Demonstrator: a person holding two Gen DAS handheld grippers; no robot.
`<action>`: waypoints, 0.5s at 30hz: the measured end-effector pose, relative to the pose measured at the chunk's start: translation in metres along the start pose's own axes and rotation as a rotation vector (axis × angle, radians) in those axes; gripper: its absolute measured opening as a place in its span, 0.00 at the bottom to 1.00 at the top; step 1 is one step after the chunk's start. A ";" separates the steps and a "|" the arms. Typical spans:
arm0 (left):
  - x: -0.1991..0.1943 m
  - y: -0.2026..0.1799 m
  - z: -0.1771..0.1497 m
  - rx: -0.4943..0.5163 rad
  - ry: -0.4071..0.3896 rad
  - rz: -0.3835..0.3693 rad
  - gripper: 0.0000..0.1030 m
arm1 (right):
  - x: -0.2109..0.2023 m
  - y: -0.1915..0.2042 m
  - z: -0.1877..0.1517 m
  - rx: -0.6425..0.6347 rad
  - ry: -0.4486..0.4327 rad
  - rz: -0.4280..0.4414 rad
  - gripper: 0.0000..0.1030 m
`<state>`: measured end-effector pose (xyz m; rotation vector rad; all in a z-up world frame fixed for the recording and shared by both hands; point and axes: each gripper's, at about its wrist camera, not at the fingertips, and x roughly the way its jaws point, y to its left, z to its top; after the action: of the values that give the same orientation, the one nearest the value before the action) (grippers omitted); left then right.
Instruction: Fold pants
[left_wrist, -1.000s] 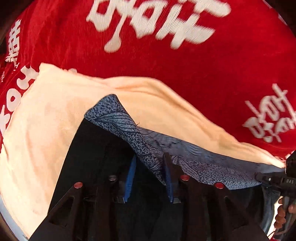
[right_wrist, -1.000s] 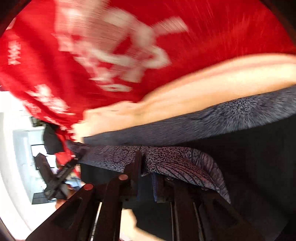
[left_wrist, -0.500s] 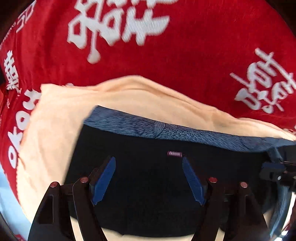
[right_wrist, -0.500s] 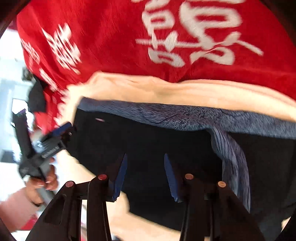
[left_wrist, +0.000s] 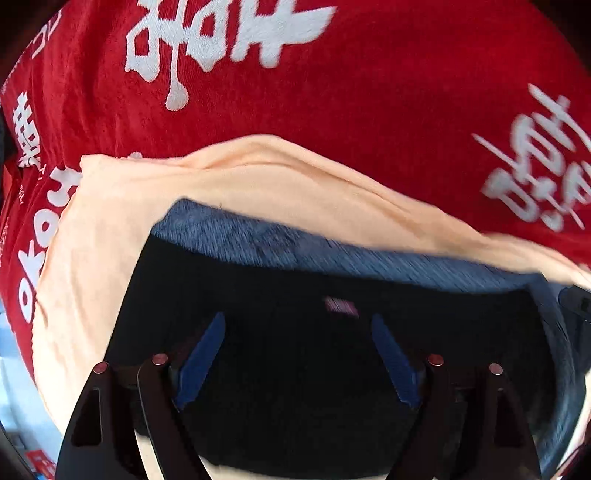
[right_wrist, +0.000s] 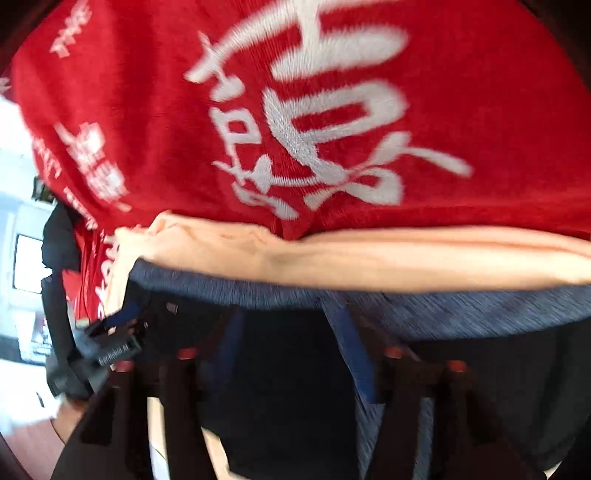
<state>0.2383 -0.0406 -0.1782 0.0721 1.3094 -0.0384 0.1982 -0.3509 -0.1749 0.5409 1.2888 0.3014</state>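
The pants (left_wrist: 295, 369), black with a blue-grey patterned band along their far edge, lie on a peach cloth (left_wrist: 258, 177), which lies on a red blanket (left_wrist: 369, 92) with white lettering. The left gripper (left_wrist: 297, 354) hovers over the black fabric with its jaws spread wide, holding nothing; the right gripper (right_wrist: 291, 354) is likewise released. The fabric looks soft, light and limp, likely to sag and crease, so corners or the patterned hem seem the best holds. The band, and apparently the long axis, runs left to right.
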 end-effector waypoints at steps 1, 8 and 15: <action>-0.004 -0.003 -0.005 0.004 0.005 -0.007 0.80 | -0.011 -0.006 -0.008 0.010 0.000 0.011 0.62; -0.026 -0.060 -0.070 0.118 0.083 -0.047 0.80 | -0.078 -0.061 -0.090 0.229 0.011 0.028 0.62; -0.041 -0.116 -0.116 0.251 0.127 -0.143 0.80 | -0.144 -0.106 -0.194 0.452 -0.055 -0.029 0.62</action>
<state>0.1077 -0.1481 -0.1715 0.1975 1.4299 -0.3248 -0.0347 -0.4709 -0.1480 0.9054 1.3146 -0.0342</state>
